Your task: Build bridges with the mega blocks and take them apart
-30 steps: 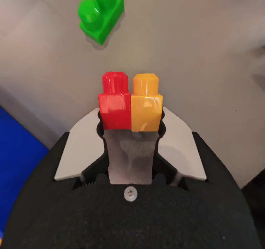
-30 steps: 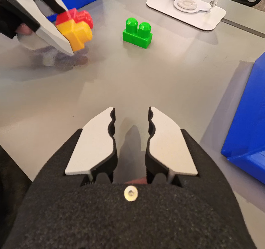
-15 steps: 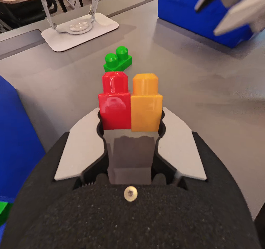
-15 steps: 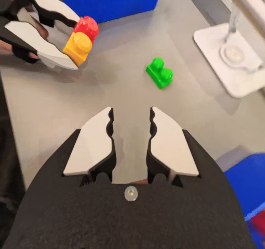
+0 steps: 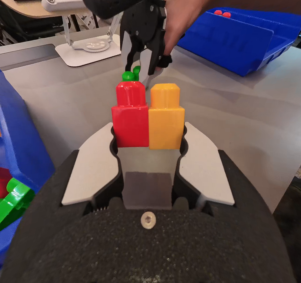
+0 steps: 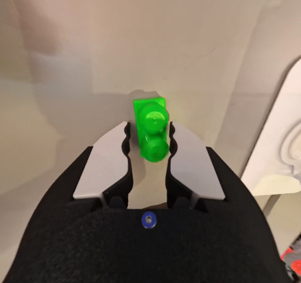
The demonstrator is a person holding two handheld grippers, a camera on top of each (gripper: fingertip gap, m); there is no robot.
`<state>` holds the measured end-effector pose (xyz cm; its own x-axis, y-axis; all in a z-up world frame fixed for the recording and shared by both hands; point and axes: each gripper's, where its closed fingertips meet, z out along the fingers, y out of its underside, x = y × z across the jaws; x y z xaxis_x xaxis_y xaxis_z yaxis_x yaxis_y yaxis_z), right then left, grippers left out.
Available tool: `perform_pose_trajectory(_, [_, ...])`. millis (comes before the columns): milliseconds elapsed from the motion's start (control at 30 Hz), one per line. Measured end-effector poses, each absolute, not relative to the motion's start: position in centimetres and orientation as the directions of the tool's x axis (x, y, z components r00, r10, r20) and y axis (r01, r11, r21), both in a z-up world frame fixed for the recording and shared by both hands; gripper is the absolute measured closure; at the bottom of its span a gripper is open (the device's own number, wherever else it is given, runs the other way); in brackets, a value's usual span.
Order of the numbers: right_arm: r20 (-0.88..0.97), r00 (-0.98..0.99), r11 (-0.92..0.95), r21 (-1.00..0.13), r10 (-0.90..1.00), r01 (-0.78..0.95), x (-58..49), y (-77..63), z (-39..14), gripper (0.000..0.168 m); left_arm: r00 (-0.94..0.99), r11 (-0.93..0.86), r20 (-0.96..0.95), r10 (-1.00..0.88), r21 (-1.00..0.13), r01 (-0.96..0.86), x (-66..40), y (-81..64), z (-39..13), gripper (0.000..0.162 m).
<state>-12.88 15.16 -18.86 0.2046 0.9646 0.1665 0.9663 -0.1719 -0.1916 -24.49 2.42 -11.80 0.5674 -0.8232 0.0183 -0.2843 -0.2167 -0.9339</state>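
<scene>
Grey tabletop (image 5: 228, 112) fills both wrist views and carries every item shown. Nearest to you in the left wrist view, your left gripper (image 5: 148, 133) is clamped on two single-stud blocks held side by side above the table: the red block (image 5: 130, 125) against the left finger, the orange block (image 5: 165, 128) against the right finger, their inner faces touching and both studs pointing away from the camera. At the lower left edge, a blue bin (image 5: 21, 128) holds a green piece (image 5: 14, 195) and something red, only partly seen. Beyond the held pair, the green two-stud block (image 5: 130, 75) stands on the table, with your right gripper (image 5: 138, 73) lowered over it from above and your hand (image 5: 179, 19) behind it. In the right wrist view, that right gripper (image 6: 148, 125) has its fingers parted, one on each side of the green two-stud block (image 6: 152, 128); a gap shows at the left finger, while contact at the right finger cannot be judged. Farther off stand a white stand base (image 5: 88, 50) and, to the right, a second blue bin (image 5: 236, 38) with red studs (image 5: 222, 13) visible at its rim.
</scene>
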Motion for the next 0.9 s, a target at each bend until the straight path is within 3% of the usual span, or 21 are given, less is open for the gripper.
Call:
perform_pose_trajectory(33, [0.141, 0.208, -0.174, -0.22, 0.968, 0.96, -13.4, 15.0, -19.0, 0.133, 0.564, -0.222, 0.023, -0.826, -0.932, -0.287, -24.5, 2.4, -12.0, 0.087])
perform_pose_trajectory(167, [0.171, 0.285, -0.225, -0.302, 0.943, 0.926, -14.0, 15.4, -17.6, 0.134, 0.545, -0.232, 0.034, -0.838, -0.926, -0.299, -24.2, 2.1, -12.6, 0.087])
perform_pose_trajectory(333, [0.072, 0.532, -0.343, -0.689, 0.844, 0.638, -14.4, 12.5, -8.4, 0.134, 0.551, -0.205, -0.003, -0.834, -0.927, -0.314, -24.5, 2.2, -12.4, 0.087])
perform_pose_trajectory(433, [-0.096, 0.646, -0.412, -0.838, 0.757, 0.359, -12.5, 8.4, -4.8, 0.134, 0.56, -0.197, -0.015, -0.829, -0.928, -0.317, -24.6, 2.5, -12.3, 0.087])
perform_pose_trajectory(600, [-0.427, 0.667, -0.549, -0.835, 0.611, -0.032, -9.9, 3.7, -4.2, 0.134, 0.561, -0.152, -0.077, -0.824, -0.924, -0.35, -24.6, 3.2, -12.1, 0.087])
perform_pose_trajectory(900, [-0.534, 0.543, -0.639, -0.769, 0.648, 0.006, -11.6, 4.4, -0.7, 0.134, 0.478, 0.1, -0.407, -0.778, -0.832, -0.546, -22.4, 6.1, -9.0, 0.087])
